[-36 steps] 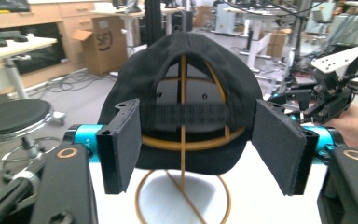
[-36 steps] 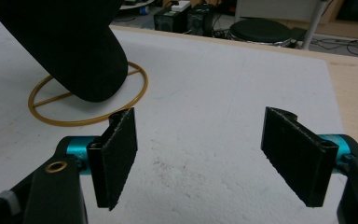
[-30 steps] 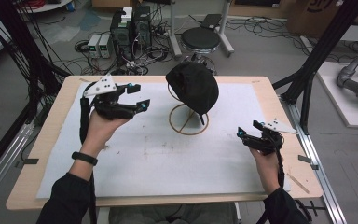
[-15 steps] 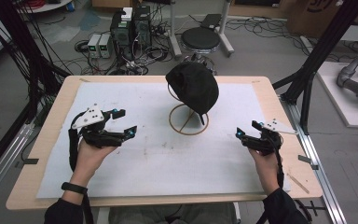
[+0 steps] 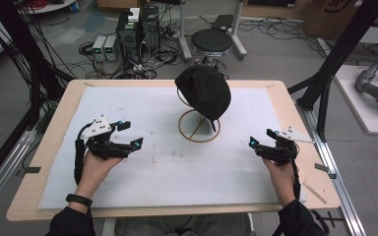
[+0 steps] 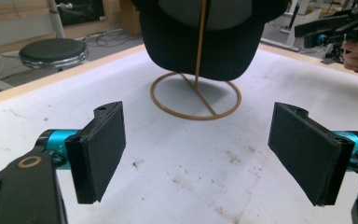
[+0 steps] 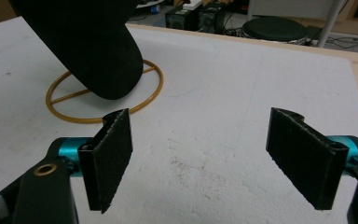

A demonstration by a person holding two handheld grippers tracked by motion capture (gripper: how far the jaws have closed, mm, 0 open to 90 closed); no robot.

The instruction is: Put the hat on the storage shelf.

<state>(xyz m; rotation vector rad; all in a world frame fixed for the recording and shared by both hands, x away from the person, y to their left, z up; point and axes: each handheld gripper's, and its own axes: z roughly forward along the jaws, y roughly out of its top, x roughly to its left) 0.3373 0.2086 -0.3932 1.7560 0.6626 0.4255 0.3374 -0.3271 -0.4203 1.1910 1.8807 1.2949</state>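
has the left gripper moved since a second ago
Yes. The left gripper has pulled back toward the person, away from the far table edge and the hat stand's ring.

Black cap overhangs brass ring stand; jaws wide apart.

No words, numbers or signs can be read anywhere. In the high view, a brown cardboard box in the upper right of the frame has a dark printed mark on its side, but the top edge of the frame cuts it off and it is too blurry to read. The black cap near the middle of the frame shows no logo or letters. The white sheet on the tabletop has only small dark smudges on it, no writing.
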